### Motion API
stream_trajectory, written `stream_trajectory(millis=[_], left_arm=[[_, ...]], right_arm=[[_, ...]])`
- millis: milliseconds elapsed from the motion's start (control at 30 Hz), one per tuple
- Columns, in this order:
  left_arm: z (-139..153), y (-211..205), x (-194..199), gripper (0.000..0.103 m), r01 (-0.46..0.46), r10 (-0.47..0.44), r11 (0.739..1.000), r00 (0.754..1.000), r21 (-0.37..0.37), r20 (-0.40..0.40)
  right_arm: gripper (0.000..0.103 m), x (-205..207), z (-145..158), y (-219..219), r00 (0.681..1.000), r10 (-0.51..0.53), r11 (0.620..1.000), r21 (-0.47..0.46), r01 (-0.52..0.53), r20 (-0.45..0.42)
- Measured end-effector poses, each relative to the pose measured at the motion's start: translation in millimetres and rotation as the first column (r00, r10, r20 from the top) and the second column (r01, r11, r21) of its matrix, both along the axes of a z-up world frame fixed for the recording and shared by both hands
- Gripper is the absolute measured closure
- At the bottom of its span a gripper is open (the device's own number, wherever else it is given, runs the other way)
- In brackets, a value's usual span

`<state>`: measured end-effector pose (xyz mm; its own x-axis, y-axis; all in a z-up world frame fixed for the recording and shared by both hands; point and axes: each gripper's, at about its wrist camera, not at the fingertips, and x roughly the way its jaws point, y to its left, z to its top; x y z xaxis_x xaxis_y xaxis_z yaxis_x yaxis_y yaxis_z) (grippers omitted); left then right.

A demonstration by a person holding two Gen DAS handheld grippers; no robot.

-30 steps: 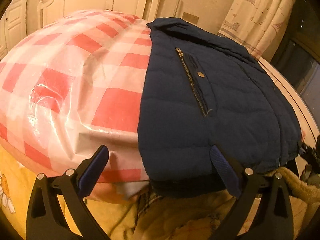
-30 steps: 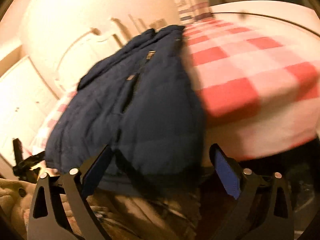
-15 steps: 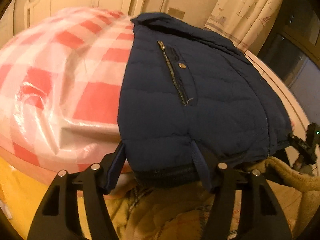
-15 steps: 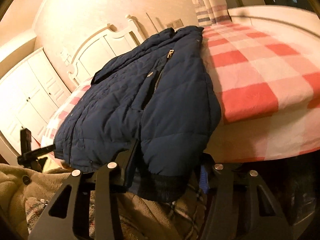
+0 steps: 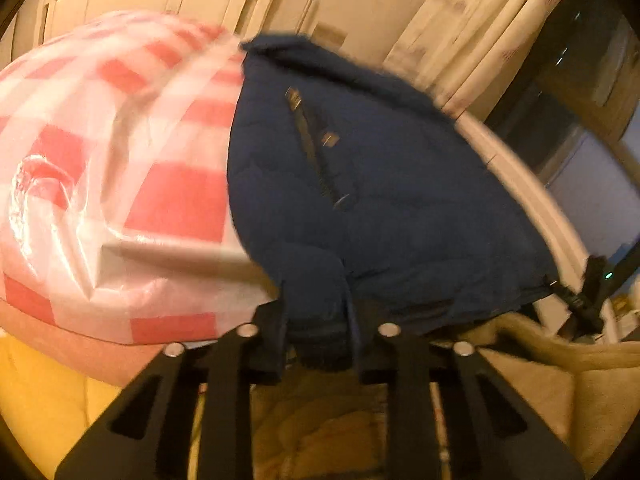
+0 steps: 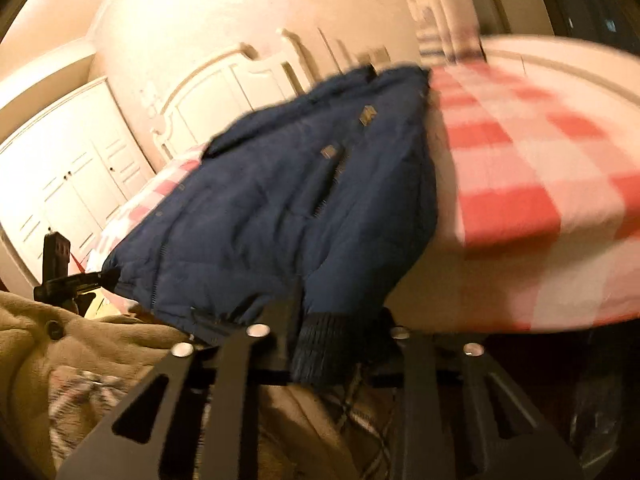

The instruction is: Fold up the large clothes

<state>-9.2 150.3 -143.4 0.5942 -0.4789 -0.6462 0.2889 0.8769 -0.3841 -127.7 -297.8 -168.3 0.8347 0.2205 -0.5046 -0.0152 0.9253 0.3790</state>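
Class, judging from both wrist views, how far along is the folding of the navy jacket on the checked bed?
Done: the navy jacket lies lengthwise on the checked bed. In hand: left gripper and right gripper are closing on its near hem, fabric between the jaws. Left: folding the hem toward the collar.

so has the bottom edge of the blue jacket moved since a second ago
Yes. The jacket hem, earlier flat at the edge of the checked bedspread, is now bunched and pinched in the closing left gripper.

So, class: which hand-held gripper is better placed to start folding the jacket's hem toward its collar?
Neither clearly: the left and right hand-held grippers are both closing on the jacket's hem, so probably both lift together.
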Motion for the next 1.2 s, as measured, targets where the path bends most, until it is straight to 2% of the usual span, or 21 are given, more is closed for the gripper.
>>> stream_trajectory(millis=[67,133,167,233,300,367,400,433,467,500,533,600,633,700,767,900,967,1033,1067,1133,1200], left_arm=[[18.9,2.0,-4.2,0.084,0.004,-0.001,0.999,0.998,-0.053,0.059],[29.3,4.1,3.4,0.083,-0.001,0.007,0.995,0.998,-0.098,0.064],[31.6,2.9,7.0,0.081,0.007,-0.002,0.995,0.998,-0.103,0.055],[33.7,-4.3,15.8,0.068,-0.016,0.018,1.0,0.998,-0.023,0.058],[29.8,-10.0,20.8,0.037,-0.027,0.026,1.0,0.999,0.009,0.04],[20.1,-13.1,24.4,0.029,-0.032,0.031,0.999,0.999,0.015,0.014],[16.5,-15.3,26.5,0.028,-0.033,0.033,0.999,0.999,0.03,0.004],[11.7,-18.0,29.4,0.029,-0.034,0.034,0.998,0.999,0.05,-0.005],[11.9,-19.2,28.5,0.034,-0.041,0.04,0.997,0.999,0.06,0.017],[9.8,-18.1,25.9,0.068,-0.055,0.053,0.996,0.998,0.071,0.025],[11.2,-15.4,26.4,0.076,-0.065,0.063,0.996,0.998,0.063,0.028],[18.9,-3.9,21.1,0.087,-0.055,0.055,0.998,0.997,-0.018,0.045],[27.9,1.6,15.7,0.088,-0.055,0.058,0.997,0.996,-0.046,0.073],[47.7,10.4,5.4,0.088,-0.041,0.055,0.993,0.991,-0.114,0.119],[74.8,17.1,-5.8,0.088,-0.016,0.048,0.985,0.982,-0.171,0.184],[128.9,23.5,-32.2,0.088,0.018,0.046,0.979,0.951,-0.203,0.307],[166.3,28.8,-50.7,0.088,0.049,0.039,0.976,0.918,-0.21,0.395],[201.5,27.2,-58.2,0.087,0.054,0.035,0.982,0.89,-0.181,0.455],[219.0,25.3,-55.8,0.085,0.044,0.037,0.986,0.886,-0.163,0.461],[251.2,18.6,-24.5,0.083,0.009,0.054,0.989,0.911,-0.15,0.409],[262.2,7.3,19.9,0.082,-0.04,0.087,0.989,0.938,-0.142,0.337]], right_arm=[[0.08,-4.6,14.3,2.7,0.998,-0.009,1.0,0.015,0.008,0.061],[0.081,-3.0,26.7,0.2,0.993,-0.018,0.999,0.048,0.013,0.12],[0.081,0.8,27.6,-1.8,0.993,-0.016,0.998,0.06,0.009,0.119],[0.079,11.4,23.4,-5.6,0.997,-0.011,0.998,0.06,0.006,0.079],[0.078,15.3,16.6,-9.9,0.999,-0.031,0.997,0.077,0.027,0.042],[0.076,15.4,11.8,-12.7,0.999,-0.048,0.995,0.085,0.046,0.022],[0.075,15.6,9.8,-13.2,0.999,-0.051,0.995,0.086,0.049,0.017],[0.075,15.7,5.7,-14.5,0.998,-0.055,0.994,0.095,0.054,0.007],[0.075,15.5,2.9,-16.0,0.999,-0.054,0.993,0.106,0.054,0.004],[0.075,15.0,1.8,-16.6,0.999,-0.052,0.992,0.113,0.05,0.013],[0.078,13.7,2.4,-15.1,0.999,-0.043,0.993,0.113,0.039,0.027],[0.081,8.6,7.5,-6.5,0.998,-0.022,0.996,0.09,0.017,0.06],[0.083,3.5,14.9,-2.0,0.996,-0.01,0.997,0.081,0.003,0.09],[0.085,-8.5,29.9,-0.5,0.987,0.008,0.992,0.122,-0.027,0.158],[0.085,-23.3,53.9,0.8,0.966,0.026,0.988,0.141,-0.064,0.257],[0.085,-48.3,106.1,7.4,0.912,0.047,0.988,0.115,-0.102,0.406],[0.085,-61.3,137.2,11.1,0.877,0.061,0.99,0.085,-0.115,0.477],[0.085,-68.0,176.1,12.9,0.841,0.073,0.994,0.032,-0.107,0.536],[0.085,-64.4,190.7,11.0,0.838,0.068,0.995,0.026,-0.098,0.542],[0.085,-41.7,222.7,7.5,0.857,0.041,0.999,-0.006,-0.044,0.514],[0.085,15.6,249.7,3.0,0.905,-0.017,0.997,-0.061,0.047,0.425]])
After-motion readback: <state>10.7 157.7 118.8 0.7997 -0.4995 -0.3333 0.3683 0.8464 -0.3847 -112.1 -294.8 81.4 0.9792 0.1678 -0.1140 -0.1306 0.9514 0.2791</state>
